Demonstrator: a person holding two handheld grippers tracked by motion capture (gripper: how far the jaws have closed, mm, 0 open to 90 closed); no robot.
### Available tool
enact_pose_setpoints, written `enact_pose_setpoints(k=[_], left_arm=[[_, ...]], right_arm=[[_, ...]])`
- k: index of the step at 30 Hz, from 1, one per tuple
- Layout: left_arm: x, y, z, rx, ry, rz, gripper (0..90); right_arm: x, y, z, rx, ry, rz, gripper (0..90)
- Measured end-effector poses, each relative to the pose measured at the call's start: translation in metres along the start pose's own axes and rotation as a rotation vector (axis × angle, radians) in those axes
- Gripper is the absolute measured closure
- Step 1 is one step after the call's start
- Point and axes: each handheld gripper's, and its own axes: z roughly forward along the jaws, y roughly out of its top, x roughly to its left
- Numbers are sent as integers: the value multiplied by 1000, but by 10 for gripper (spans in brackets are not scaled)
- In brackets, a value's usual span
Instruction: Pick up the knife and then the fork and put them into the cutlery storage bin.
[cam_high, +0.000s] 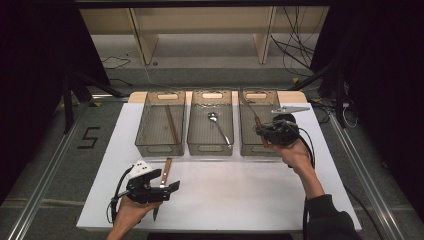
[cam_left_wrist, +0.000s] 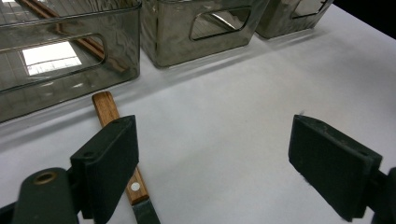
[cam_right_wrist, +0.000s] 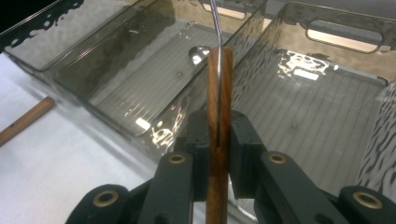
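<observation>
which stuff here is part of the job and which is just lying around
In the job:
- right gripper, shut on a wooden-handled utensil
- right bin, below it
- left gripper, open
- knife on the table, by that gripper

Lying about:
- chopsticks in the left bin
- spoon in the middle bin
- shelving behind

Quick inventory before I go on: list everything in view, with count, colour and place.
Smoky translucent plastic bins: three, grey, in a row at the far side of the white table top.
Wooden chopsticks: brown, in the left bin; count unclear.
Metal spoon: one, silver, in the middle bin.
Wooden-handled utensil: one, brown handle, clamped over the right bin.
Wooden-handled knife: one, brown handle, on the table beside the left jaw.
Left hand-held gripper: black, open.
Right hand-held gripper: black, shut on the utensil.
</observation>
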Motion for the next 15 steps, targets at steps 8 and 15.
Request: enact_pose_setpoints(k=[8,15], left_arm=[[2,1,-2,-18,12,-7,159],[1,0,-4,-35,6,-5,159]], right_arm=[[-13,12,16,27,-22,61,808],[-27,18,30,61,-52,105,808]])
